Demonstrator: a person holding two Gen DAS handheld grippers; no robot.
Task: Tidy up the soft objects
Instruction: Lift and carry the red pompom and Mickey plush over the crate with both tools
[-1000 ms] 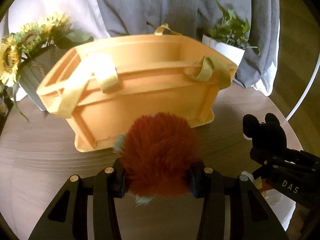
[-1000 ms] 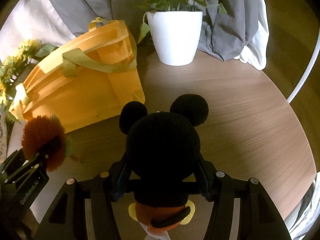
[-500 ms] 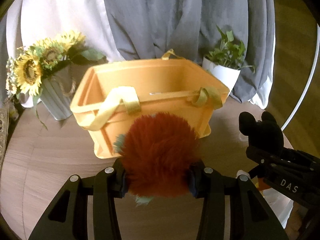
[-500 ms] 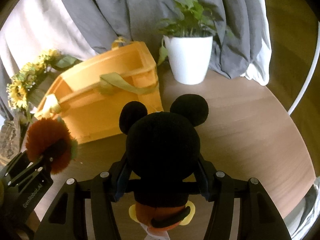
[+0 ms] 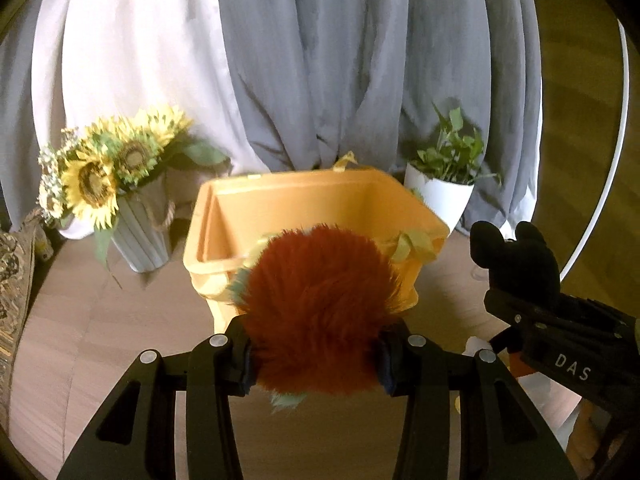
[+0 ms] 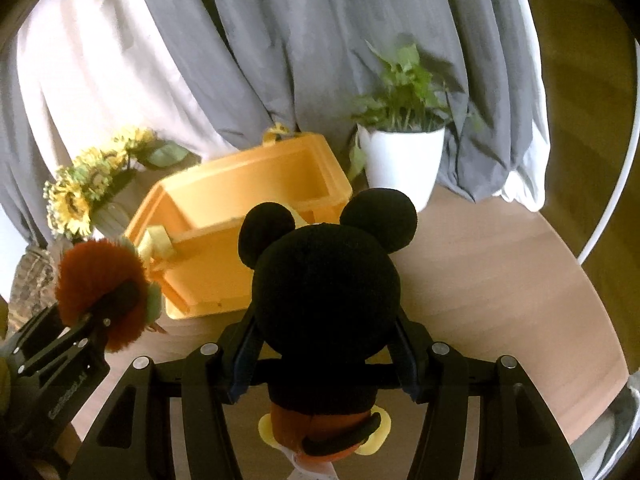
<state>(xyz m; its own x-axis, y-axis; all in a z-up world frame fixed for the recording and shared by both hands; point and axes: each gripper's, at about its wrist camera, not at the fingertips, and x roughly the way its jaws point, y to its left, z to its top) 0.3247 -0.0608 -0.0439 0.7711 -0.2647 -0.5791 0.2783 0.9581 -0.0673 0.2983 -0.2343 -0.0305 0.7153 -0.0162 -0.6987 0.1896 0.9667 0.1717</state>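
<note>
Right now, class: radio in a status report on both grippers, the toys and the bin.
Left gripper shut on furry red toy. Right gripper shut on black mouse plush. Orange bin open ahead, nothing blocking.

Bin (image 5: 316, 200) mid-table (image 5: 100, 320); sunflower vase (image 5: 140, 232) at its 9 o'clock, plant pot (image 5: 438, 198) at 2 o'clock, curtains (image 5: 320, 60) behind. Fur toy (image 5: 320, 312) at bin's 6 o'clock, mouse toy (image 5: 516, 264) at 4 o'clock.

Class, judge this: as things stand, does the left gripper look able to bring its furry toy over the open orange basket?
Probably yes. The left gripper holds the red furry toy just short of the orange basket, whose mouth is open and looks empty; nothing stands between them.
</note>
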